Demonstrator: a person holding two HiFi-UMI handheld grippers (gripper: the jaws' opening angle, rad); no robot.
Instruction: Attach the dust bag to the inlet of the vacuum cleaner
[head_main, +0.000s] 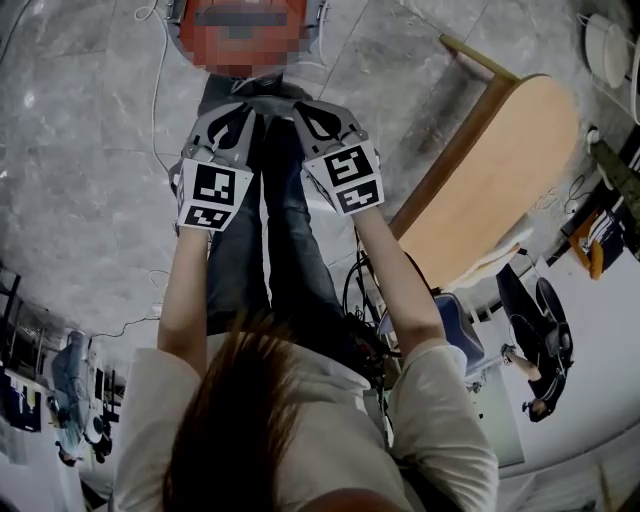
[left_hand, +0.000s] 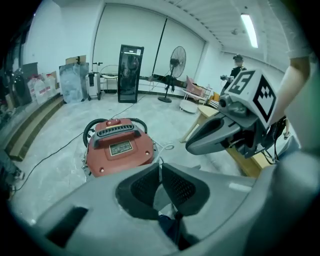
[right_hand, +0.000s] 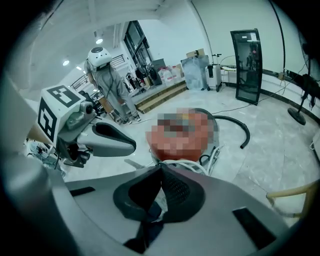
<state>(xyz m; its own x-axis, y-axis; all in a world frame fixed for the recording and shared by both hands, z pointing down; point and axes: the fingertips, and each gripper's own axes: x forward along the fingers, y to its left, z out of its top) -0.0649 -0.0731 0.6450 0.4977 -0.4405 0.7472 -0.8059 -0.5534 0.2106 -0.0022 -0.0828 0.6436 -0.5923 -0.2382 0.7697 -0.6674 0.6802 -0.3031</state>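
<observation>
A red vacuum cleaner (head_main: 245, 30) stands on the grey floor straight ahead of me; its lid with a black handle shows in the left gripper view (left_hand: 120, 147), and it is a mosaic-covered red patch in the right gripper view (right_hand: 184, 136). My left gripper (head_main: 238, 110) and right gripper (head_main: 314, 112) hang side by side above my legs, short of the vacuum. Both are shut, pads meeting tip to tip with nothing between them (left_hand: 160, 171) (right_hand: 160, 172). Each also shows in the other's view: right gripper (left_hand: 194, 146), left gripper (right_hand: 130, 146). No dust bag is in view.
A light wooden table (head_main: 500, 170) stands to my right. A black hose (right_hand: 240, 131) and white cable (right_hand: 180, 164) lie by the vacuum. Far back are a black cabinet (left_hand: 130, 72) and a fan (left_hand: 176, 59). A helmeted person (right_hand: 107, 82) stands at the left.
</observation>
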